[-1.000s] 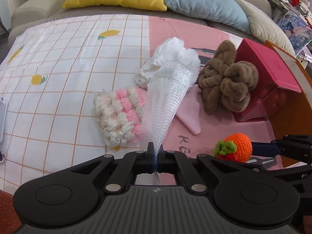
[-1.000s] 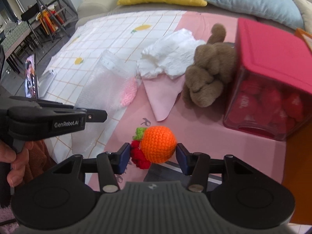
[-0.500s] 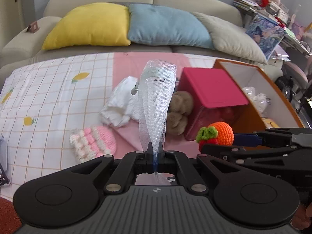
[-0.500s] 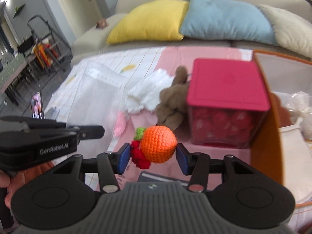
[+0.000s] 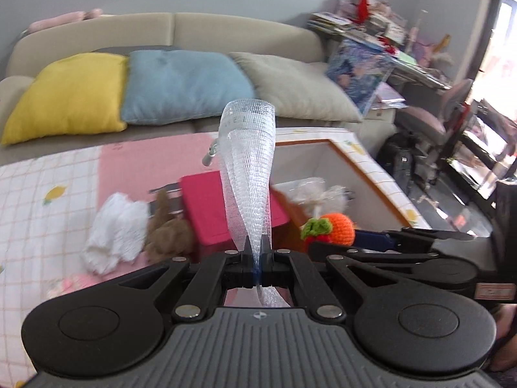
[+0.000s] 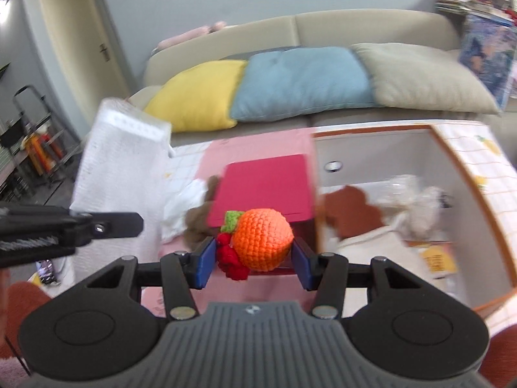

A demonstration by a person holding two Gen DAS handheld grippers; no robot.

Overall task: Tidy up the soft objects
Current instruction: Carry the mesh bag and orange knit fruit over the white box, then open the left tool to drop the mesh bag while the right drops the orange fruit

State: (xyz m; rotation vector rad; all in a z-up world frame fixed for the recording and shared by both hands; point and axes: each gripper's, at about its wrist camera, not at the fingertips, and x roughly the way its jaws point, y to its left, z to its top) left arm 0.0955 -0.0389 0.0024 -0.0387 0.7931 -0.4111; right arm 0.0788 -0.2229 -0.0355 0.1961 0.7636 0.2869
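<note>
My left gripper (image 5: 257, 260) is shut on a clear mesh bag (image 5: 248, 168) that stands up from its jaws; the bag also shows in the right wrist view (image 6: 119, 168). My right gripper (image 6: 255, 260) is shut on an orange crochet fruit (image 6: 262, 239) with a green leaf and red berries, also seen in the left wrist view (image 5: 336, 228). Both are held in the air, in front of an open storage box (image 6: 452, 174) with an orange rim. A brown plush (image 5: 169, 231), a white cloth (image 5: 118, 226) and a pink-white knit (image 5: 74, 284) lie on the bed.
A red lidded box (image 6: 268, 187) stands left of the storage box. The storage box holds a brown piece (image 6: 352, 213), white fabric and a plastic bag (image 6: 416, 197). Yellow, blue and beige cushions (image 6: 297, 80) line the sofa behind. Cluttered shelves (image 5: 371, 26) are at the right.
Both grippers have risen and swung right with their loads. The view went from the bed items to the open storage box, which now lies ahead of the right gripper.
</note>
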